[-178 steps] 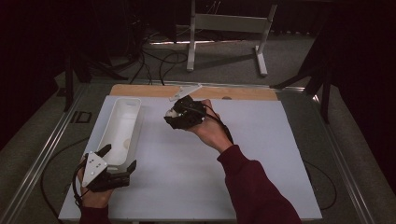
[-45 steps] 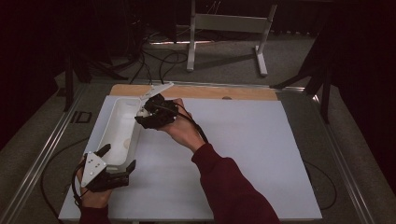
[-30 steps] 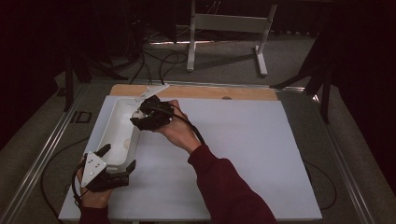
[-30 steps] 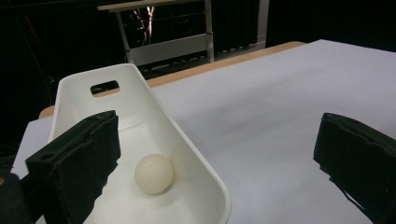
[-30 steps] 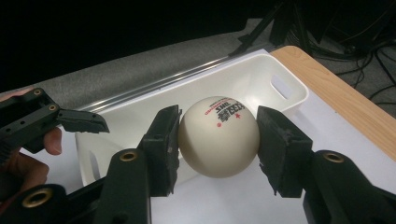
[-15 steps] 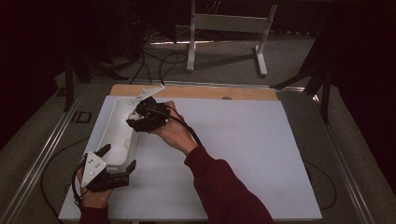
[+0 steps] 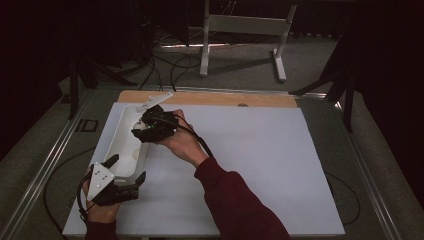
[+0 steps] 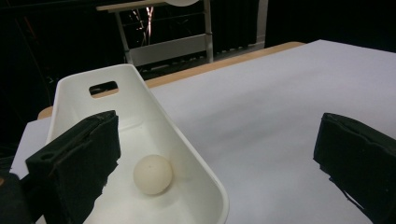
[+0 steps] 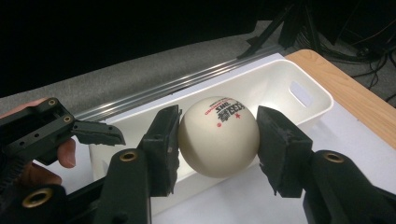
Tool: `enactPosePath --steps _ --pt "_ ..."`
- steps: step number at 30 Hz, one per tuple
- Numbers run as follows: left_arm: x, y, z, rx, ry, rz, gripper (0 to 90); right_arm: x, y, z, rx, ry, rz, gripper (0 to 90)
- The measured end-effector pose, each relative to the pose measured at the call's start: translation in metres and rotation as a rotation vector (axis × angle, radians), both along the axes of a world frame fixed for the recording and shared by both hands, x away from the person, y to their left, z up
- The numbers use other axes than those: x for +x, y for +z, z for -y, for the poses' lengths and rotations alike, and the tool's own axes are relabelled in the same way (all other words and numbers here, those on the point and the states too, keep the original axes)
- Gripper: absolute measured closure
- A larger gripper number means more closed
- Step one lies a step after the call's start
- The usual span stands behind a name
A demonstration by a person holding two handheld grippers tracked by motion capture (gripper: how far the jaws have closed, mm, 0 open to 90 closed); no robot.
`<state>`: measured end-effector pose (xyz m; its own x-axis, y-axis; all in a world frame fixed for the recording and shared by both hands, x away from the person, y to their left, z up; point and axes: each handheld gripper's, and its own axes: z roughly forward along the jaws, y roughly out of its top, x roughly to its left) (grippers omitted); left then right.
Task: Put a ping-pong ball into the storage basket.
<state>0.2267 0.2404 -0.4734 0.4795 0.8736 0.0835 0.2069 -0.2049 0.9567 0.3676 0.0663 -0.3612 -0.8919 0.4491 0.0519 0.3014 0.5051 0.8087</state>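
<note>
Ball point(image 9: 218, 136) between right claw point(image 9: 217, 140) pads

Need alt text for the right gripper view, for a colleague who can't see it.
A white table-tennis ball with red print is clamped in the right gripper, above a white plastic bin. The left gripper, open, sits at the bin's near end.

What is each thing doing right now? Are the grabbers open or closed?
Right gripper: shut on a ball, above the tub.
Held ball: squeezed between the fingers.
Left gripper: open, holding nothing.
White tub: upright on the table.
Other ball: lying inside the tub.
</note>
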Motion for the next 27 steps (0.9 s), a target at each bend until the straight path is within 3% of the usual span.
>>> enactPosePath --steps 27 --pt "0.000 0.000 0.000 -0.007 -0.002 0.003 1.3 0.002 -0.005 -0.017 -0.005 0.017 -0.011 50.7"
